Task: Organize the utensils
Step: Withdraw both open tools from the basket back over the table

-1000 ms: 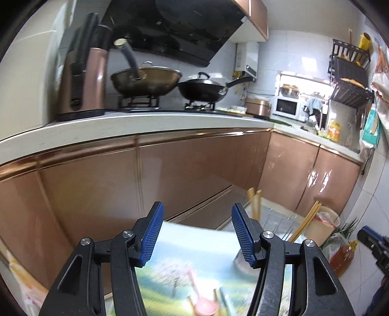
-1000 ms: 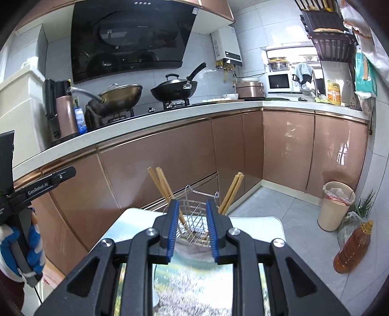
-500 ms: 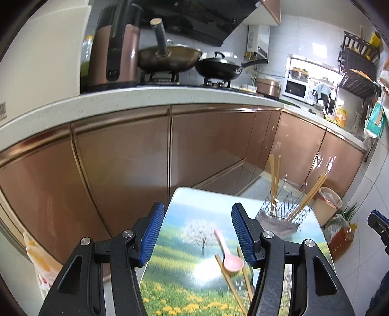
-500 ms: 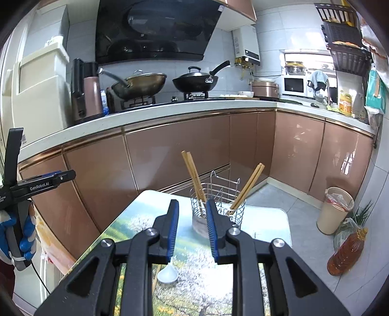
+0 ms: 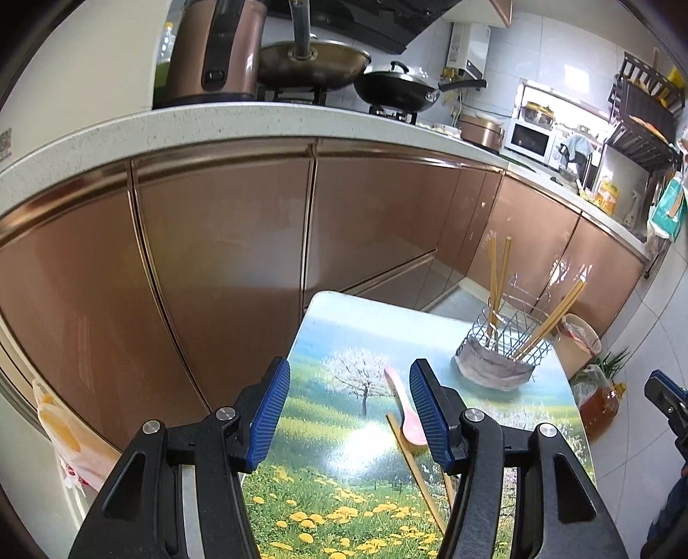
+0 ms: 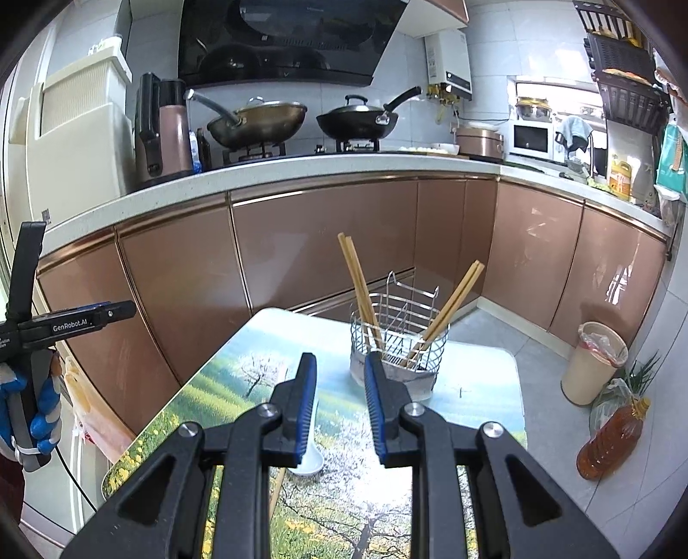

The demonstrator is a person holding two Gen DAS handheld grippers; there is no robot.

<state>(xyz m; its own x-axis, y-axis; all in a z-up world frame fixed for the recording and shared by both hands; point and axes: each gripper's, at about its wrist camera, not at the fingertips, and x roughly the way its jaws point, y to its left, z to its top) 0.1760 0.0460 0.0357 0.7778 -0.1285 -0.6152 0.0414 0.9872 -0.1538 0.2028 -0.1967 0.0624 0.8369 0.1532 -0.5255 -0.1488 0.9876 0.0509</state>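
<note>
the left gripper (image 5: pixel 349 402) has its blue-padded fingers (image 5: pixel 270 407) spread over the bench (image 5: pixel 327 327) with the painted meadow top, nothing between them. the pink plastic spoon (image 5: pixel 404 410) lies just inside its right finger, beside a loose wooden chopstick (image 5: pixel 415 468). the right gripper (image 6: pixel 339 402) shows a narrow empty gap; beyond its tips stands the round wire utensil basket (image 6: pixel 397 354) holding upright wooden chopsticks (image 6: pixel 359 284). a white spoon (image 6: pixel 306 462) lies under its left finger.

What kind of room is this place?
A home kitchen, most likely: two woks sit on a gas stove under a range hood, and a microwave stands on the counter.
</note>
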